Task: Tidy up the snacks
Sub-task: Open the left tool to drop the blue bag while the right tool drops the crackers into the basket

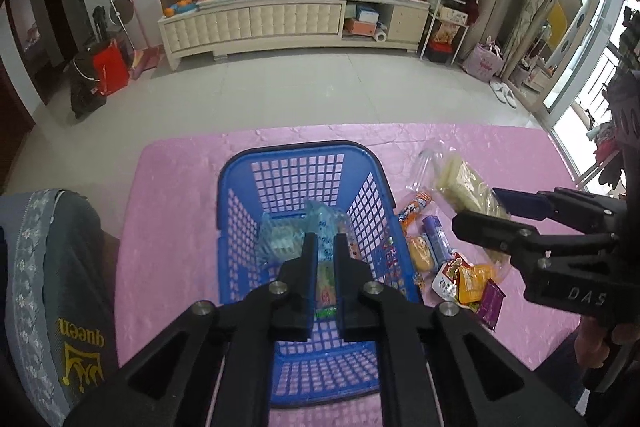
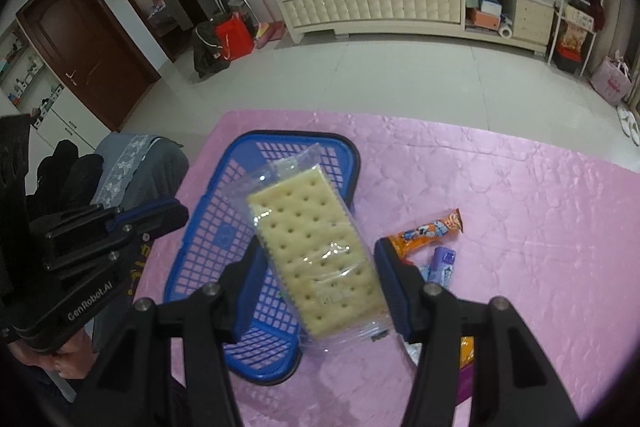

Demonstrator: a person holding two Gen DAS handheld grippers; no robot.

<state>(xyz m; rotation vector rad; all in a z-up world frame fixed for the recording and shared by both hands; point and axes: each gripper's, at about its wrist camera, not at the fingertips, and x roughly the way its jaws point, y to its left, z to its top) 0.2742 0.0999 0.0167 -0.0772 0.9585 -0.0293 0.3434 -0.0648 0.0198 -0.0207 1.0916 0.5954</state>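
Observation:
A blue plastic basket stands on the pink tablecloth and also shows in the right wrist view. My left gripper hangs over the basket, jaws nearly closed with nothing clearly held; several wrapped snacks lie in the basket beneath it. My right gripper is shut on a clear pack of crackers and holds it above the basket's right rim. In the left wrist view the right gripper and the cracker pack are right of the basket.
Loose snacks lie on the cloth right of the basket: an orange wrapper, a purple tube, a bun, and red, yellow and purple packets. A grey cushioned chair stands left of the table.

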